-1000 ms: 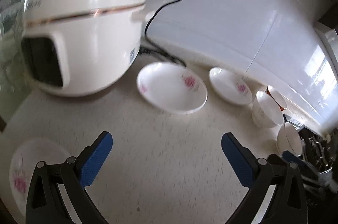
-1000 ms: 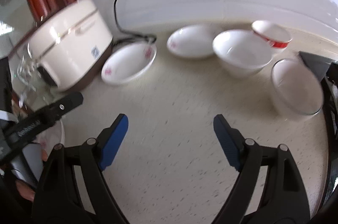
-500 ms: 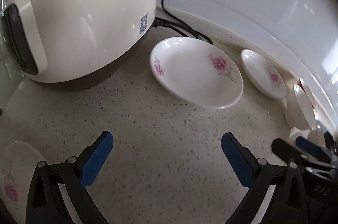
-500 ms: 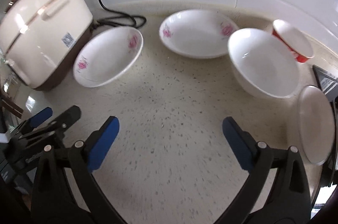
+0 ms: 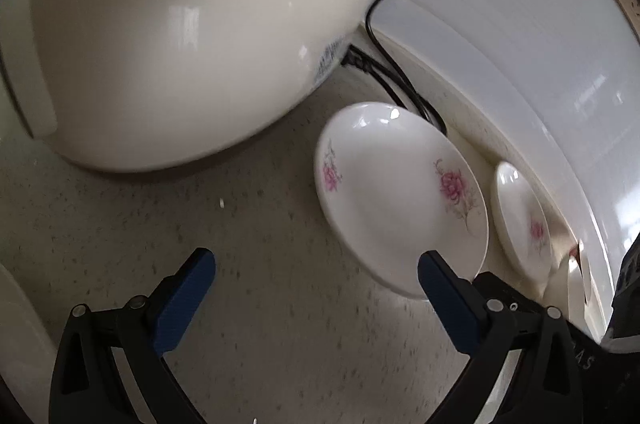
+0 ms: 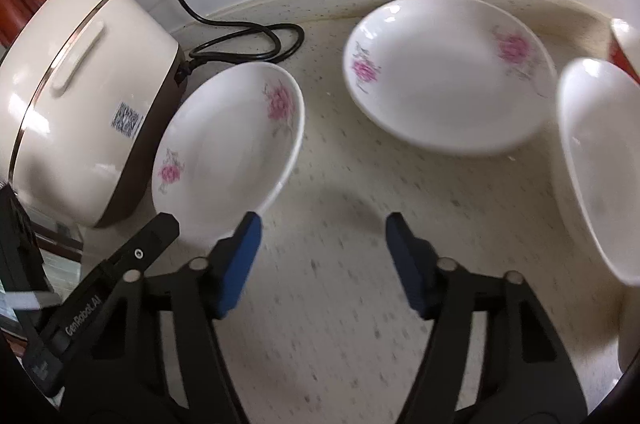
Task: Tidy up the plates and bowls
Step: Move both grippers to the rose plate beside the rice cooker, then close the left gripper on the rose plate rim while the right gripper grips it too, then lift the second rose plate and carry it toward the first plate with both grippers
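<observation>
A white plate with pink flowers (image 5: pixel 396 200) lies on the speckled counter beside the rice cooker; it also shows in the right wrist view (image 6: pixel 228 148). My left gripper (image 5: pixel 316 288) is open and empty, its right fingertip (image 5: pixel 440 284) at the plate's near rim. A second flowered plate (image 6: pixel 444 72) lies to the right; it is also in the left wrist view (image 5: pixel 520 216). A plain white bowl (image 6: pixel 600 160) stands further right. My right gripper (image 6: pixel 322 252) is open and empty, just in front of the first plate's rim.
A cream rice cooker (image 5: pixel 180 36) stands at the left, its black cord (image 6: pixel 240 40) looping along the tiled wall. A red-banded bowl (image 6: pixel 626 48) is at the far right. Another plate's edge (image 5: pixel 16 336) shows at lower left.
Both grippers have moved forward and down toward the plates. The first flowered plate is now at both grippers' fingertips. The right gripper's jaws stand narrower than before.
</observation>
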A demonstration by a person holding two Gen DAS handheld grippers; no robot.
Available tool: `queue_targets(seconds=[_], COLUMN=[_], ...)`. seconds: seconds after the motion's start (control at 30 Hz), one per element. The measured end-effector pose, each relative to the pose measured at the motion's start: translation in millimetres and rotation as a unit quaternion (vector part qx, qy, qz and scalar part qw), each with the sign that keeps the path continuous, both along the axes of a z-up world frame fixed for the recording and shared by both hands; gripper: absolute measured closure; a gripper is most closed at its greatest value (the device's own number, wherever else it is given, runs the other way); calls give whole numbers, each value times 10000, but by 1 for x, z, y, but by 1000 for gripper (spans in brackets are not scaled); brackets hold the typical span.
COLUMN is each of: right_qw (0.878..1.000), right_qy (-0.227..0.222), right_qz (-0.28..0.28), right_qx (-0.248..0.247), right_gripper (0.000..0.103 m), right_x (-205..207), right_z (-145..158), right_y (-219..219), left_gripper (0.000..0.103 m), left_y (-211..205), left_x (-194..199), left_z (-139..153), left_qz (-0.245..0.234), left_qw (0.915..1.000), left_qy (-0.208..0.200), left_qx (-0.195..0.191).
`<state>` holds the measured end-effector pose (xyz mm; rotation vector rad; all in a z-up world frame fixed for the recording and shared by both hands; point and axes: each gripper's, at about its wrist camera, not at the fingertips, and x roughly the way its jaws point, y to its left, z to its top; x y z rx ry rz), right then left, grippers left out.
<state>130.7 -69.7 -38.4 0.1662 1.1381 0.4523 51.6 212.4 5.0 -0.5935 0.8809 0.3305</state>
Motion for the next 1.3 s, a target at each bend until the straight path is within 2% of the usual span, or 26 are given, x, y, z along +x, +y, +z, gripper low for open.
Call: queue_targets(seconds=[0.03,0.1,0.17,0.37,0.43,0.57,0.63,0.67,0.7,0.77,0.8,0.97,1.13,1.23,1.3], right_qw=[10000,9998,9996,9980,9983,9984,9979,9976,9973,9967,9963,9969,9972,9974,9974], right_qy=[0,26,63,21,47,101,84,55,10,-27,-19,-178,-179,-173,-163], right_qz=[-7,29,129,201,260,301,315,339,364,397,412,377,247,298,326], right_qx=[72,195,248,592,510,459,565,603,630,702,756,673,688,636,620], right_gripper=[43,45,49,51,52,66,70,73,75,89,91,91,91,91,90], right_x=[2,12,20,38,45,59,63,66,66,64,64,47,33,25,25], right_z=[0,1,2,7,3,-5,-8,-10,-10,-13,-16,-11,-10,-9,-10], right_y=[1,6,15,27,32,41,42,42,41,37,35,21,3,-3,-2], left_gripper=[5,16,19,19,19,22,30,38,54,72,75,80,80,75,65], left_y=[1,2,4,12,11,13,12,13,12,9,6,3,-9,-9,-9], left_x=[3,7,11,15,18,26,31,33,34,37,41,40,38,35,35], left_z=[0,0,0,1,1,1,1,1,1,1,0,0,0,1,1], left_qz=[28,91,162,383,398,412,401,375,313,112,58,-46,-231,-235,-231], left_qw=[10000,9998,9994,9988,9984,9977,9970,9968,9967,9970,9970,9976,9972,9976,9975], left_qy=[2,17,41,-12,0,49,115,129,112,75,58,46,61,57,56], left_qx=[29,149,294,317,402,541,655,693,747,766,772,684,714,648,672])
